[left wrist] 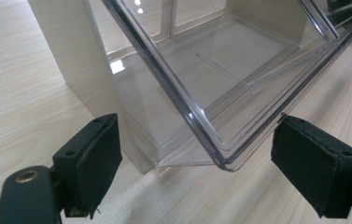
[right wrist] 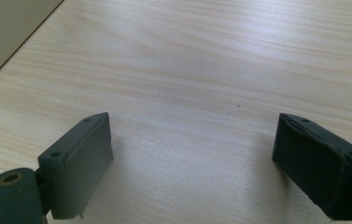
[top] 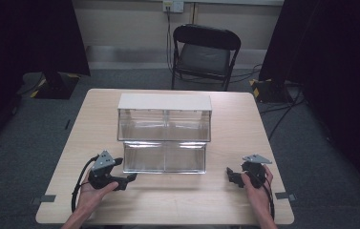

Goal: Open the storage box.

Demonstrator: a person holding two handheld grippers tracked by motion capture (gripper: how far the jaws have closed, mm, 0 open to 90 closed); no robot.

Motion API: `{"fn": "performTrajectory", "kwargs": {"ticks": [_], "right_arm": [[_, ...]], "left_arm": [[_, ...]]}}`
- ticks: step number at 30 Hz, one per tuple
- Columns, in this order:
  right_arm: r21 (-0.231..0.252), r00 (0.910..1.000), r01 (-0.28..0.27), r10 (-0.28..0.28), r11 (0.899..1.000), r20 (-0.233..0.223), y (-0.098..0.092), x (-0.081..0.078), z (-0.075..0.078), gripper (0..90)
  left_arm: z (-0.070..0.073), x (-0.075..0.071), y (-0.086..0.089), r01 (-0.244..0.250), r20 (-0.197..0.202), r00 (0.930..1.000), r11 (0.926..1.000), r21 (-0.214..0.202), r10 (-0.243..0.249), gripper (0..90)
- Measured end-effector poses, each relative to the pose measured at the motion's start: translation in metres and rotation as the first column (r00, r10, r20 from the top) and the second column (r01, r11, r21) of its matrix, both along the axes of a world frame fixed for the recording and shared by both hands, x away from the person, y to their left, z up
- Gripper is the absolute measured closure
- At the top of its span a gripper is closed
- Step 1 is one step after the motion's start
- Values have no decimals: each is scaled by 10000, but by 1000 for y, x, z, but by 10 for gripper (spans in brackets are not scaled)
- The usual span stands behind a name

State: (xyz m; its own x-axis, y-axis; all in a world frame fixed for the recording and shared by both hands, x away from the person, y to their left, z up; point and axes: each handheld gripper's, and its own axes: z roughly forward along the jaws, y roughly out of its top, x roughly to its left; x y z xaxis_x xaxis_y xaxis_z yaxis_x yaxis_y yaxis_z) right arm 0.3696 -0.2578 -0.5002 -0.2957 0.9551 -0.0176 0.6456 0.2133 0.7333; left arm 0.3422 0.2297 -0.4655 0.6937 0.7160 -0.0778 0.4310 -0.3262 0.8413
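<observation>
A two-tier organiser with a cream top [top: 164, 101] stands mid-table; its clear upper bins [top: 164, 125] and clear lower bins [top: 164, 157] look empty. My left gripper [top: 126, 171] is held by a hand just off the lower bin's front left corner, open. In the left gripper view the clear bin's corner [left wrist: 257, 116] sits ahead of the left gripper [left wrist: 201, 156], level with the wide-apart pads [left wrist: 94, 158] but not touching them. My right gripper [top: 230, 175] is open off the organiser's front right. In its own view, the right gripper [right wrist: 192, 156] has bare wood between its jaws.
The light wooden table [top: 237, 119] has free surface around the organiser and along its front edge. A black folding chair [top: 205, 52] stands behind the table. Dark curtains hang at both sides, and cables lie on the grey floor [top: 282, 114] at right.
</observation>
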Motion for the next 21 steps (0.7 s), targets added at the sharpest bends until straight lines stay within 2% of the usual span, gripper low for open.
{"fn": "performTrajectory", "kwargs": {"ticks": [19, 21], "right_arm": [[-1, 10000, -12, 12, 10000, 8, 0, 0, 0, 112], [-1, 10000, -12, 12, 10000, 8, 0, 0, 0, 112]], "left_arm": [[2, -3, -1, 48, 14, 10000, 10000, 20, -48, 205], [4, -3, 1, 213, 11, 9998, 9995, -215, -213, 186]]}}
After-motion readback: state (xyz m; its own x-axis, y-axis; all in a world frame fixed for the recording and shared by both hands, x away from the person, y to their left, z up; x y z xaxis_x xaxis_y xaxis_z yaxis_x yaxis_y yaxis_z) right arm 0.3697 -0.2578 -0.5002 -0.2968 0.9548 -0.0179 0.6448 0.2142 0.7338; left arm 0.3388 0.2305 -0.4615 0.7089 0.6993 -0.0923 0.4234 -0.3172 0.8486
